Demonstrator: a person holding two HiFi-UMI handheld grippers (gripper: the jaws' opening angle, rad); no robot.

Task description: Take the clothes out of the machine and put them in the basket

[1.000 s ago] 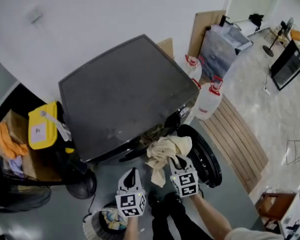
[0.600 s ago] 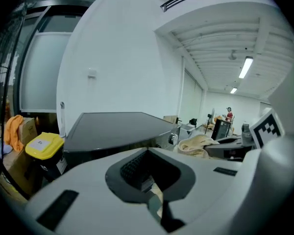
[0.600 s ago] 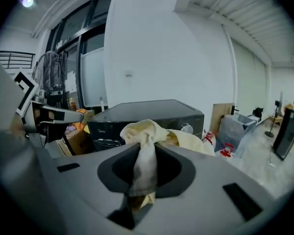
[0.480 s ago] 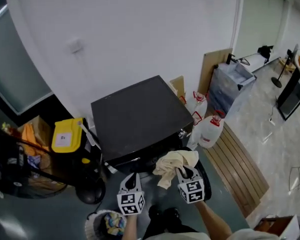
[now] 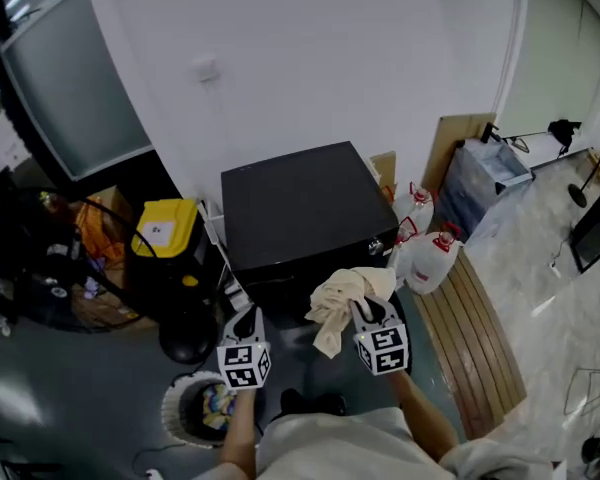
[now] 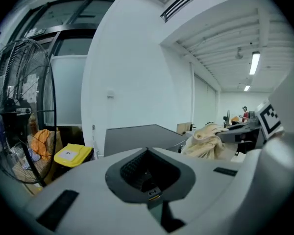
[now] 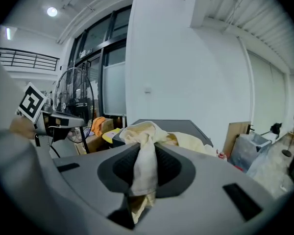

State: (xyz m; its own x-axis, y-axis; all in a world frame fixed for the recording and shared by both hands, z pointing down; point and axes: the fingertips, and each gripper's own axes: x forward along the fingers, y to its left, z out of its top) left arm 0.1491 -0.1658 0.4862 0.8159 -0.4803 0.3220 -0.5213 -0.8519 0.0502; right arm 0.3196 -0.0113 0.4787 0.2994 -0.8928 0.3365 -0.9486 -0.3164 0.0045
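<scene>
The right gripper [image 5: 366, 308] was clenched on a cream cloth [image 5: 338, 296], held up in front of the black machine [image 5: 295, 203] and not yet over the basket [image 5: 169, 414]. The pinch was shown plainly only in the right gripper view: one fold of the cloth was nipped between the pads and the rest was bunched beyond the tips. The left gripper [image 5: 248, 318] was shown in its own view with its jaws closed together and nothing between them. From there the cloth was seen off to the right.

The basket, with coloured clothes inside, was visible in the head view alone, on the floor below the left gripper. A strip of bare floor was left between the machine's front edge and the person.

A fan [image 6: 19, 106] was seen in both gripper views, largest at the far left of the left gripper view. A yellow bin [image 5: 163, 233] was set at the machine's left. Two jugs [image 5: 430, 260] and a slatted wooden board [image 5: 480, 348] were at its right, against the wall.
</scene>
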